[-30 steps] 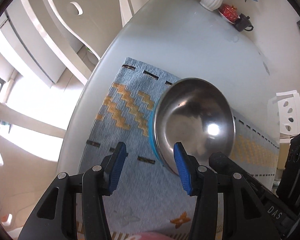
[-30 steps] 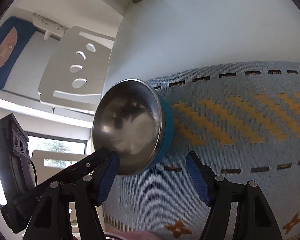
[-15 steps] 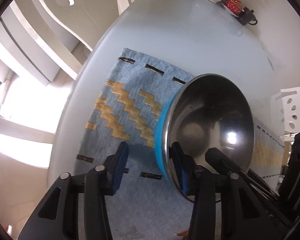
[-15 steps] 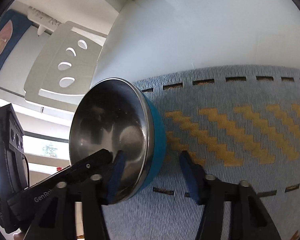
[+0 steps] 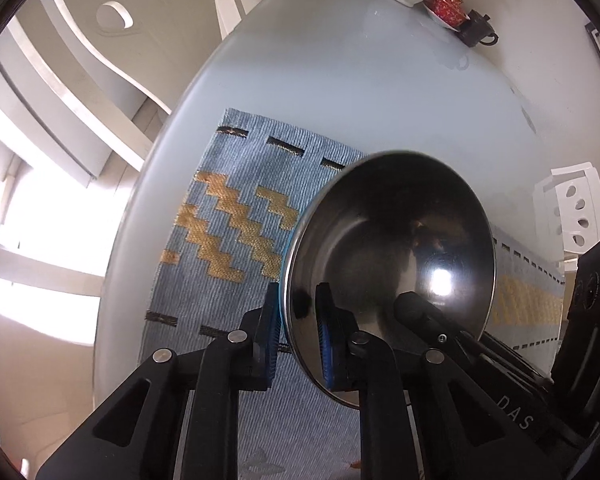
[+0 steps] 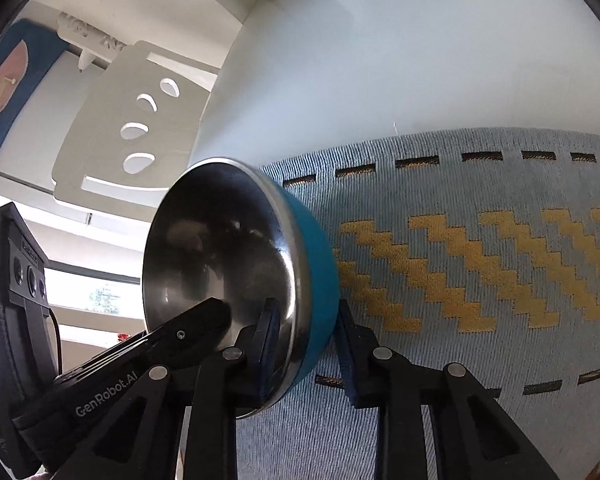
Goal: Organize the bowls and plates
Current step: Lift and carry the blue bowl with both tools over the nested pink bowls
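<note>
left wrist cam: sits right behind the left gripper [image 5: 298,330], looking along its fingers and down across the round white glass bench [image 5: 340,72] toward the far wall.
right wrist cam: same deal behind the right gripper [image 6: 306,344], aimed down over the bench from the opposite side, white cut-out chair [image 6: 140,128] off to its left.
how near: both super close, the steel bowl with teal outside [image 5: 392,256] fills the middle.
shared: same bowl [image 6: 236,280], same blue woven placemat with gold zigzags [image 5: 228,216] [image 6: 480,240], and each cam catches the other gripper's body.
</note>
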